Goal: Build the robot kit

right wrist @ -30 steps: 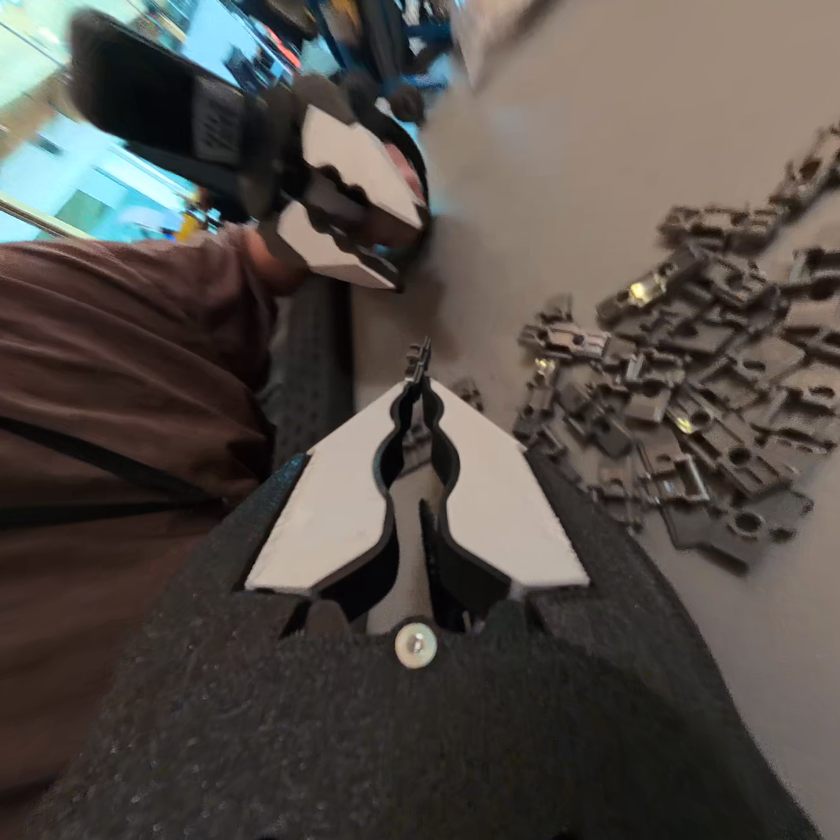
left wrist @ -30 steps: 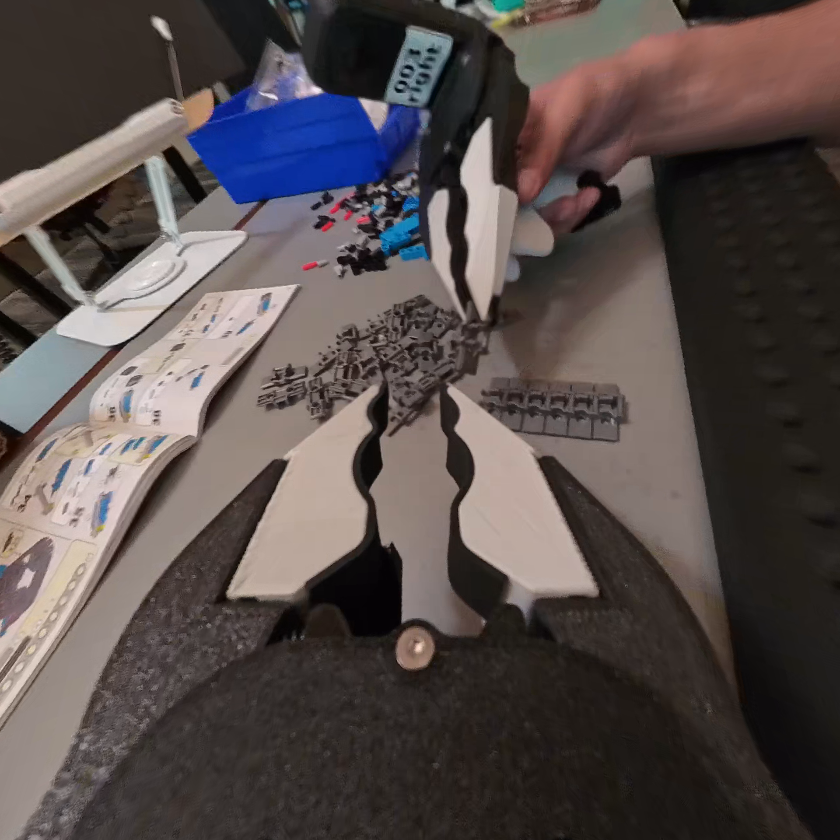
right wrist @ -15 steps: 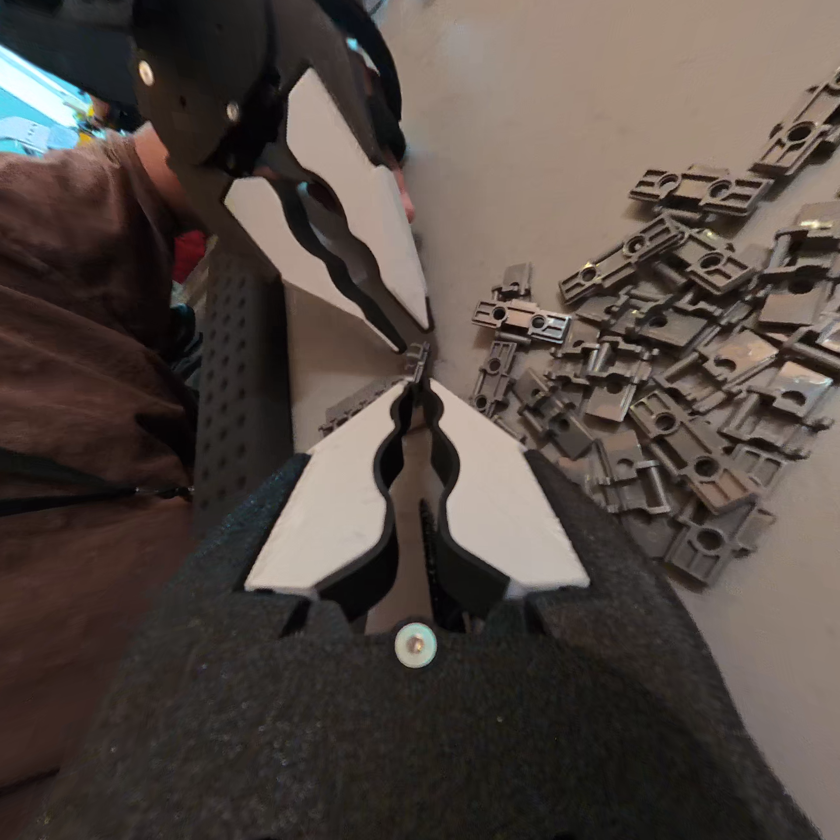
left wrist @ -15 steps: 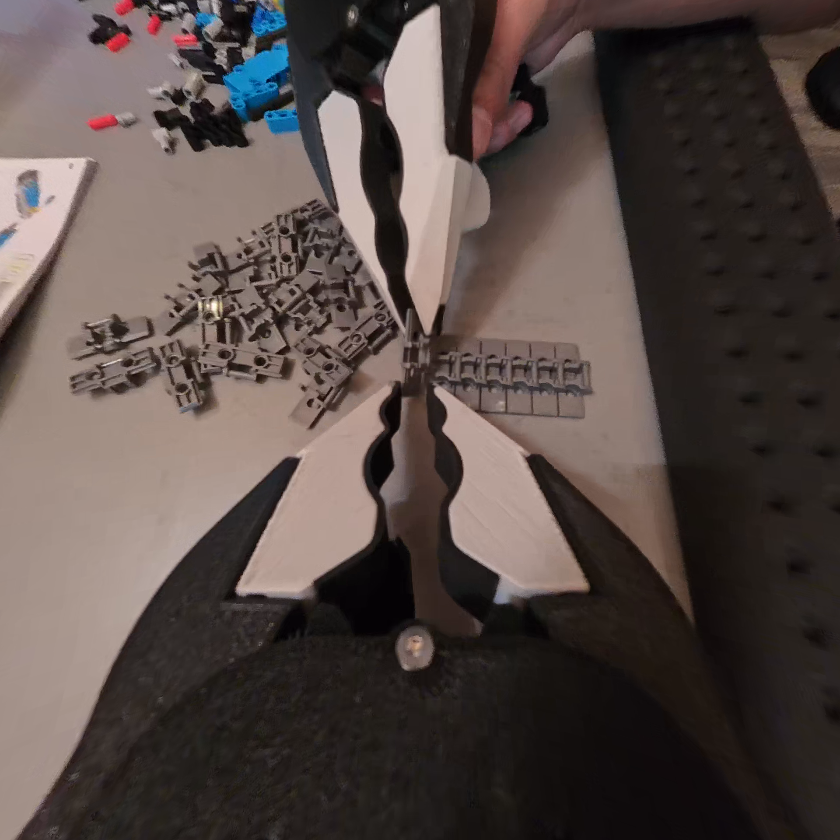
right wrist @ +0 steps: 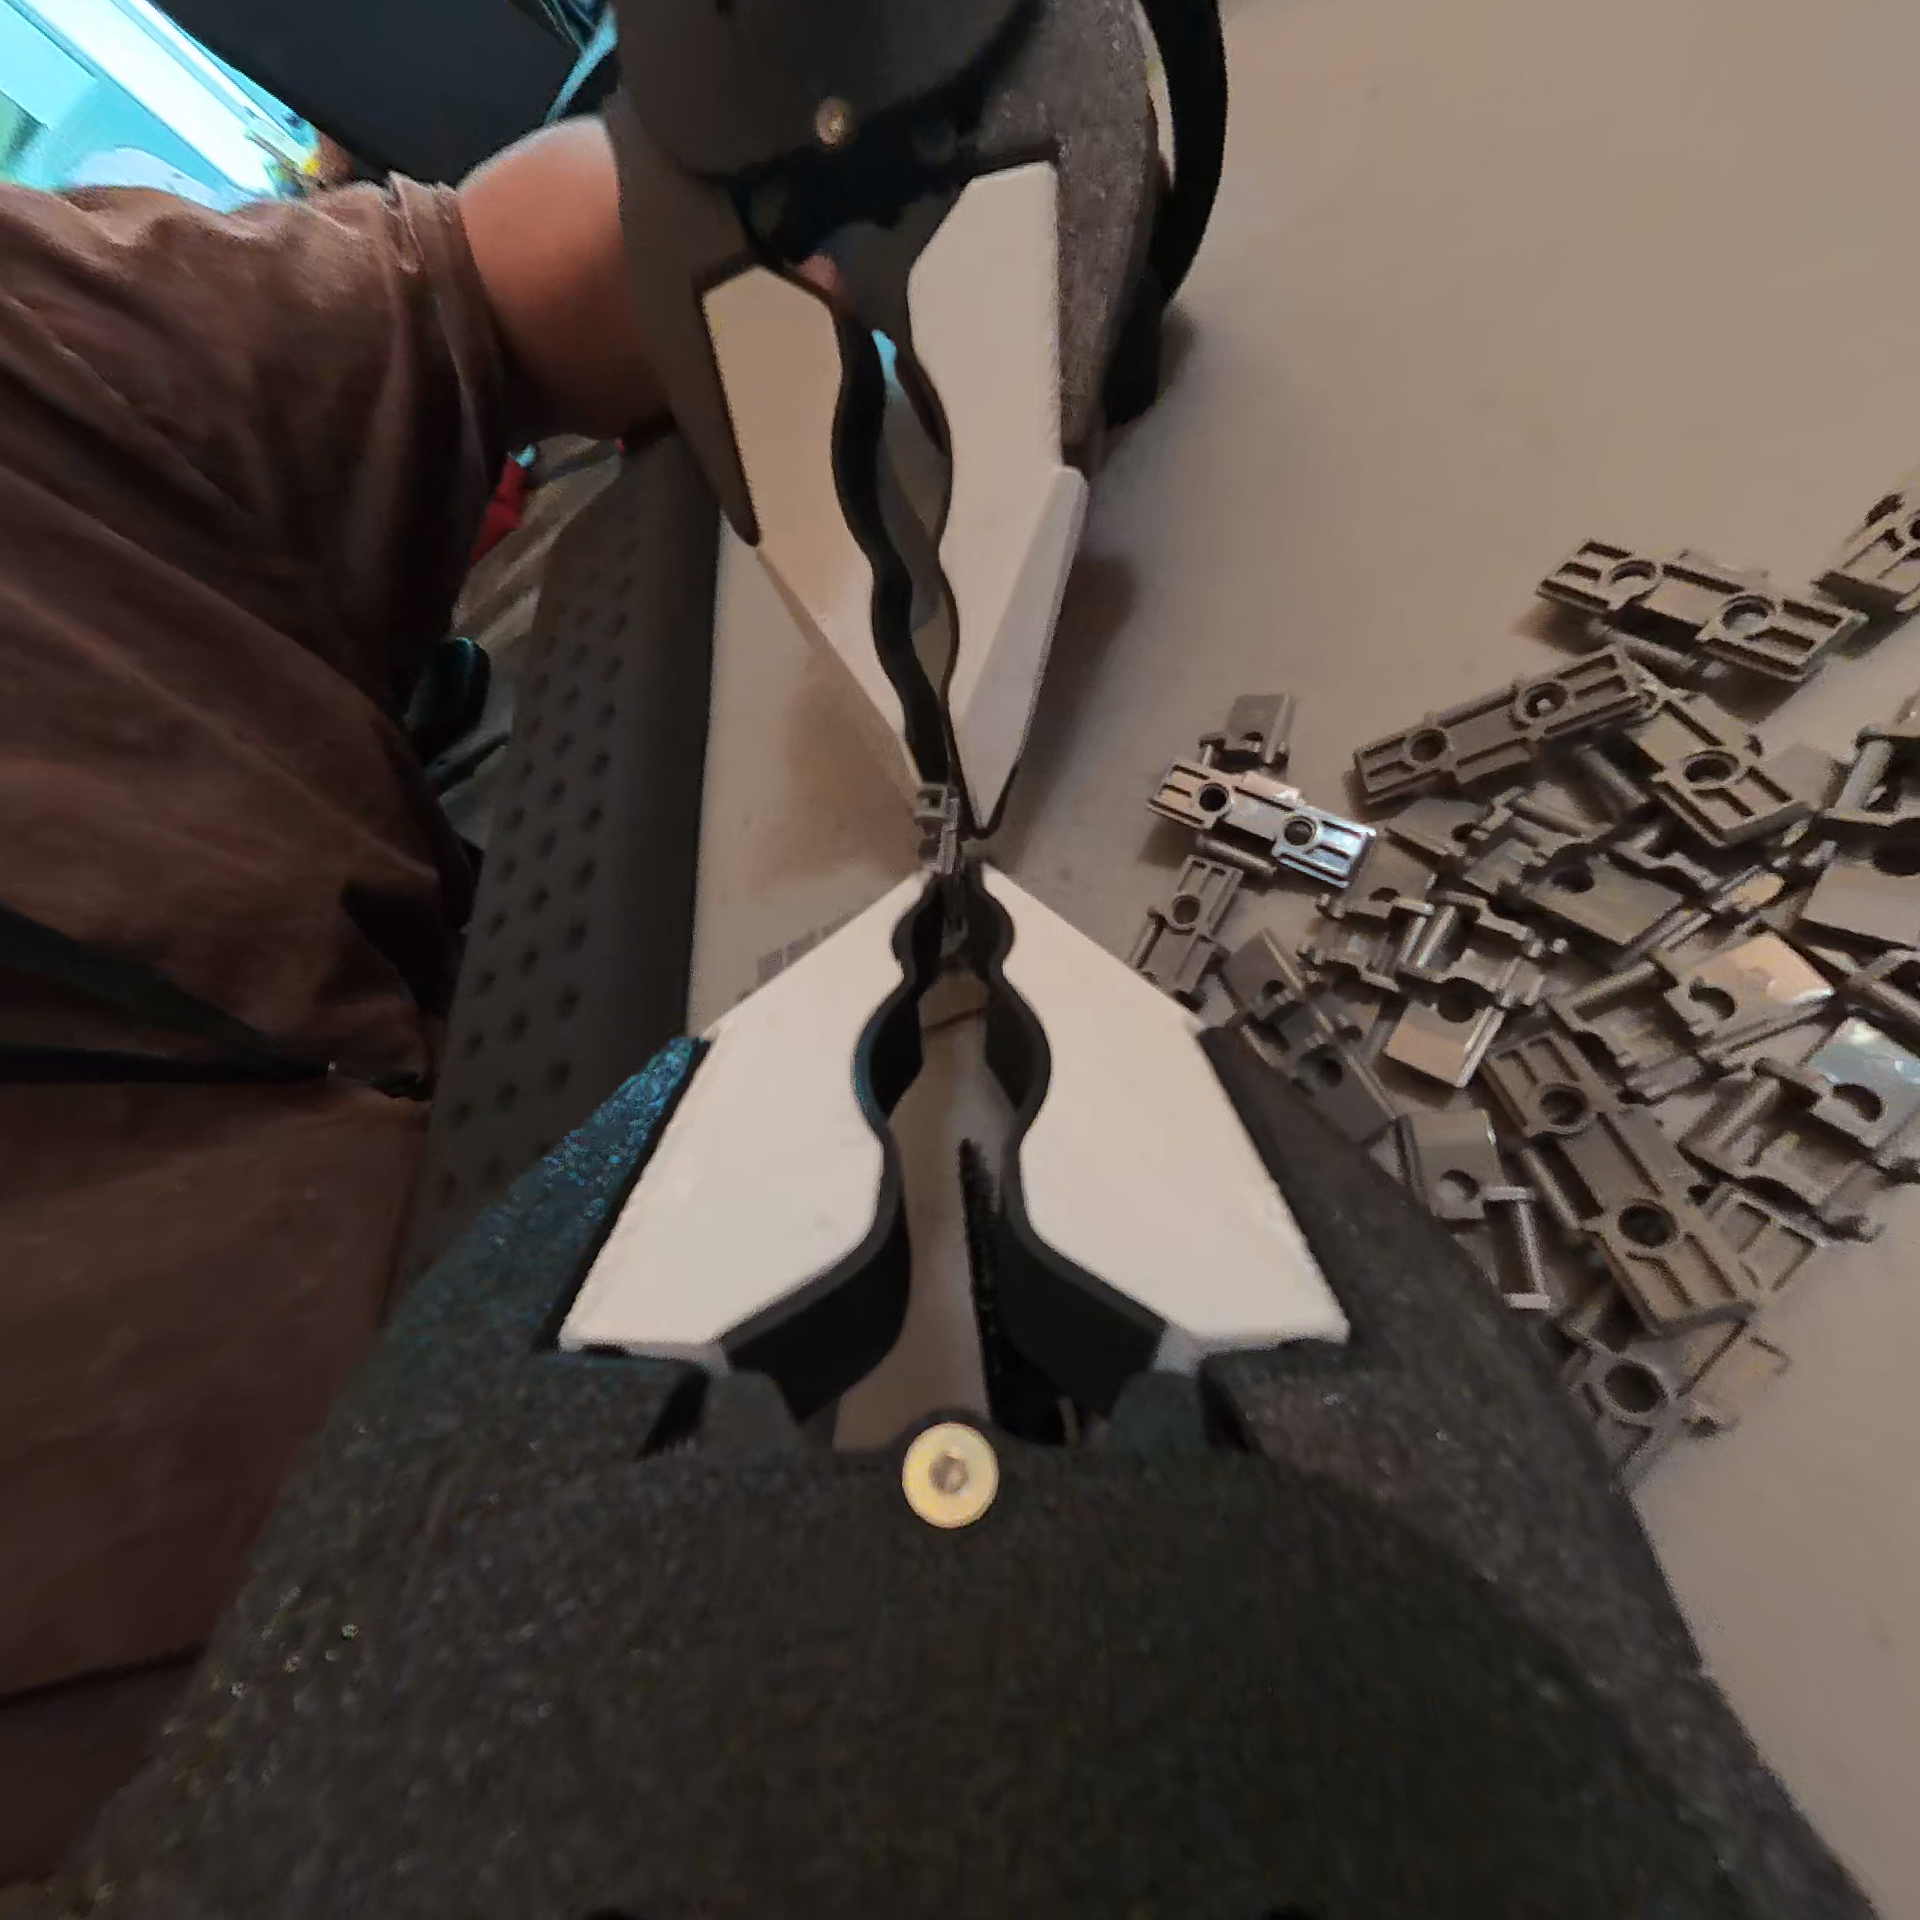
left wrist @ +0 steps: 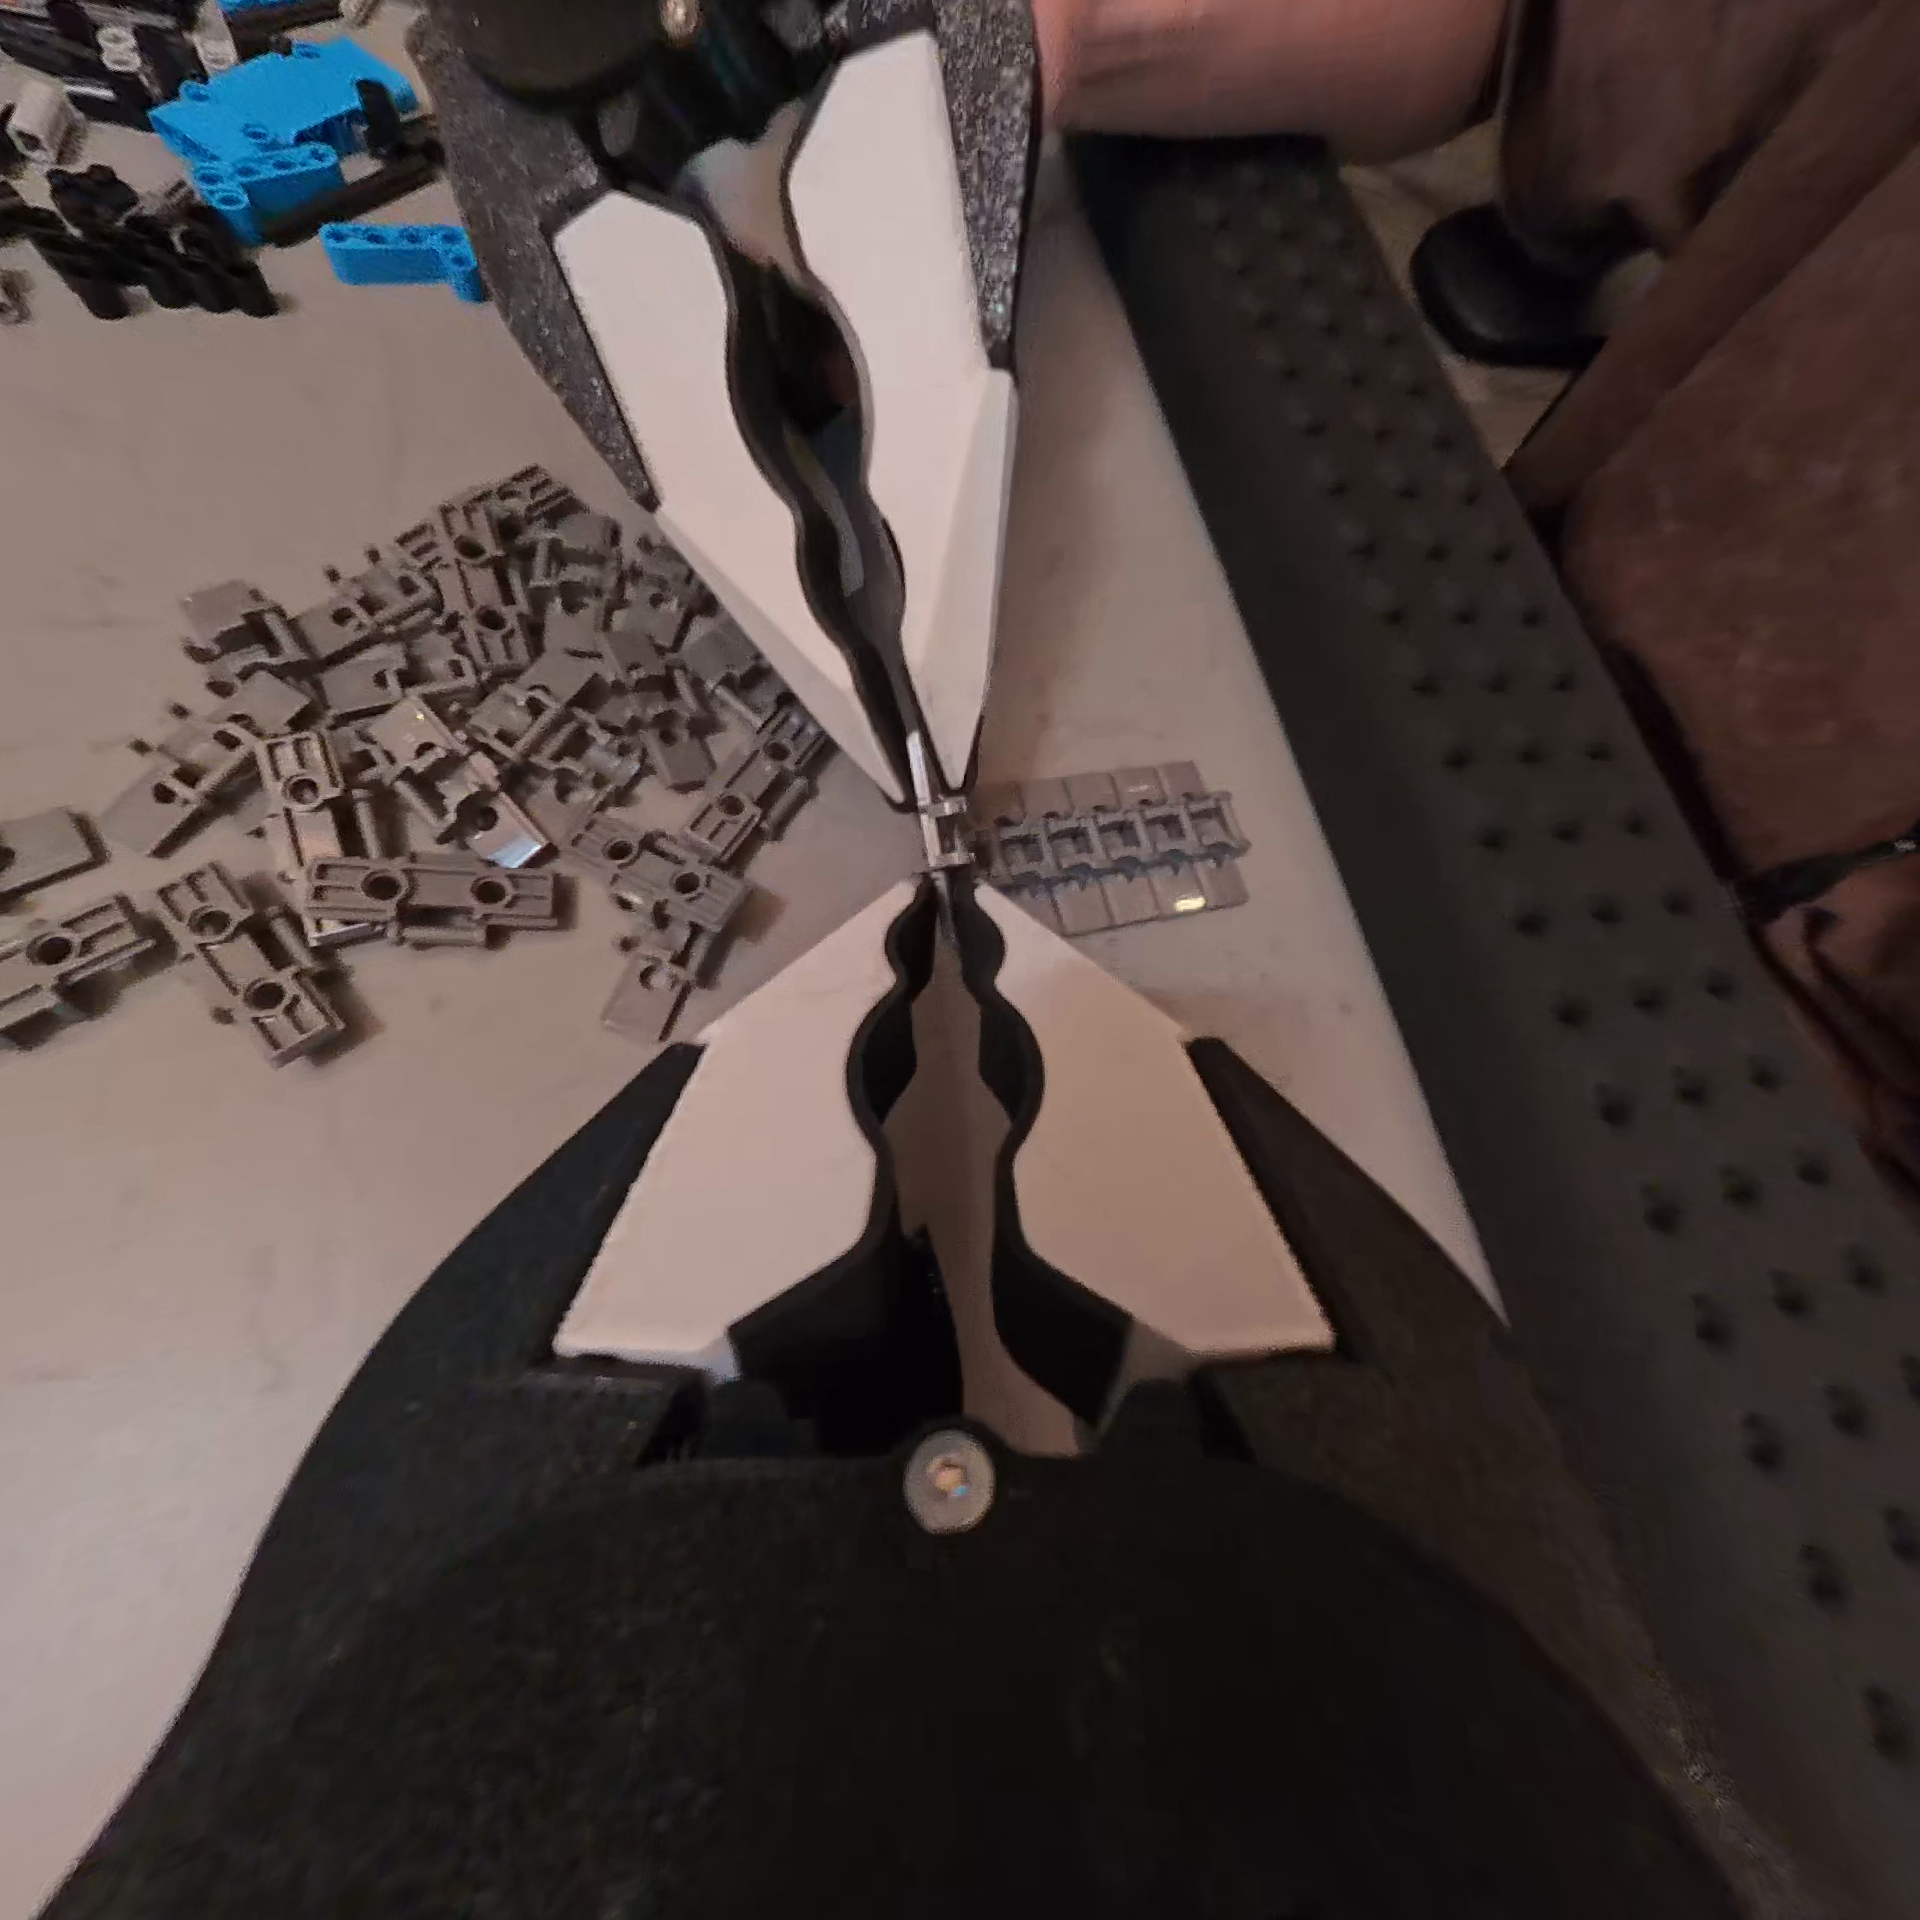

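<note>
left gripper (left wrist: pixel 940 896) clamped on grey link (left wrist: pixel 943 831) | right gripper (right wrist: pixel 948 891) pinching same link's far end, tip to tip | above table (left wrist: pixel 208 1195) | loose link pile (left wrist: pixel 436 748) left, joined strip (left wrist: pixel 1122 847) right

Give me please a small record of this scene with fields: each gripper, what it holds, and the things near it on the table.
left gripper: shut on one grey track link, held on edge
right gripper: shut on a second grey track link
contact: the two links meet tip to tip above the table
joined track strip: flat on the table, behind the tips, near the table's edge
pile of loose grey track links: to the left in the left wrist view
blue beams: far left, with small black parts
</note>
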Motion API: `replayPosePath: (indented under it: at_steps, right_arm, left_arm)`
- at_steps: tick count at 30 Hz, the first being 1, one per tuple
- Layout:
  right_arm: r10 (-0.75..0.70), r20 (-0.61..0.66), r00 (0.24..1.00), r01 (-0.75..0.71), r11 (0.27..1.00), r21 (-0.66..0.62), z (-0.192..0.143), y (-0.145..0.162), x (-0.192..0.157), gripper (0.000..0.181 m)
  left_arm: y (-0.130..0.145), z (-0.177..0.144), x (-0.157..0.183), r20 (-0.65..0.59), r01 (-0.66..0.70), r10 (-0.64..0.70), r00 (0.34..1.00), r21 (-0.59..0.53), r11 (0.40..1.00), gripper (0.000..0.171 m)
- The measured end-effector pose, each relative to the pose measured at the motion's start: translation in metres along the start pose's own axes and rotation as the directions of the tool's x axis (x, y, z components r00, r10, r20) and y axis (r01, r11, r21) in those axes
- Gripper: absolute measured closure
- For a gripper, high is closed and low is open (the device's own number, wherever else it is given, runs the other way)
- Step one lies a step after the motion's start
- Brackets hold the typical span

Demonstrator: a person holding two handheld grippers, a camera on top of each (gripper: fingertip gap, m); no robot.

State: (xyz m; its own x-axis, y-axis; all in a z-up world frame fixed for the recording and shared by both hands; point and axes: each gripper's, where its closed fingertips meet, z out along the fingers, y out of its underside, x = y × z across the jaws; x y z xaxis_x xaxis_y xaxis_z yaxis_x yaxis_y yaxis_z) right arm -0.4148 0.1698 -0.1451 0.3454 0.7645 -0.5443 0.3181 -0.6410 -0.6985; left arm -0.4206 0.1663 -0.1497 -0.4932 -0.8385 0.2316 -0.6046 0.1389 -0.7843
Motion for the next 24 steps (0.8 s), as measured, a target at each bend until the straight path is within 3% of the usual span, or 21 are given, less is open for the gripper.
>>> replayPosePath:
  at_steps: [2,4,6,8,14,18,24]
  right_arm:
    - [-0.039,-0.056,0.998,0.037,0.999,-0.034,0.001,0.004,0.006,0.174]
    - [-0.128,-0.129,0.983,0.123,0.991,-0.047,0.000,0.002,0.011,0.159]
    - [-0.191,-0.139,0.972,0.184,0.981,-0.063,0.000,0.002,0.007,0.162]
    - [-0.224,-0.179,0.958,0.209,0.973,-0.101,0.001,0.006,0.011,0.178]
    - [-0.288,-0.193,0.938,0.263,0.954,-0.146,-0.001,0.008,0.011,0.178]
    - [-0.277,-0.197,0.940,0.261,0.960,-0.103,-0.009,0.002,0.008,0.178]
    - [-0.285,-0.203,0.937,0.256,0.953,-0.159,-0.003,0.012,0.013,0.178]
  left_arm:
    - [0.006,0.004,-0.003,0.040,-0.030,0.032,0.999,-0.048,0.998,0.169]
    - [0.011,0.009,-0.004,0.068,-0.058,0.065,0.996,-0.091,0.994,0.169]
    - [0.011,0.009,-0.005,0.079,-0.057,0.065,0.995,-0.090,0.994,0.170]
    - [0.011,0.008,-0.007,0.080,-0.029,0.036,0.996,-0.085,0.996,0.170]
    - [0.007,0.007,-0.006,0.106,-0.073,0.079,0.991,-0.062,0.995,0.169]
    - [-0.002,0.004,-0.007,0.137,-0.094,0.094,0.986,-0.008,0.996,0.169]
    - [0.006,0.010,-0.008,0.138,-0.094,0.103,0.985,-0.067,0.993,0.169]
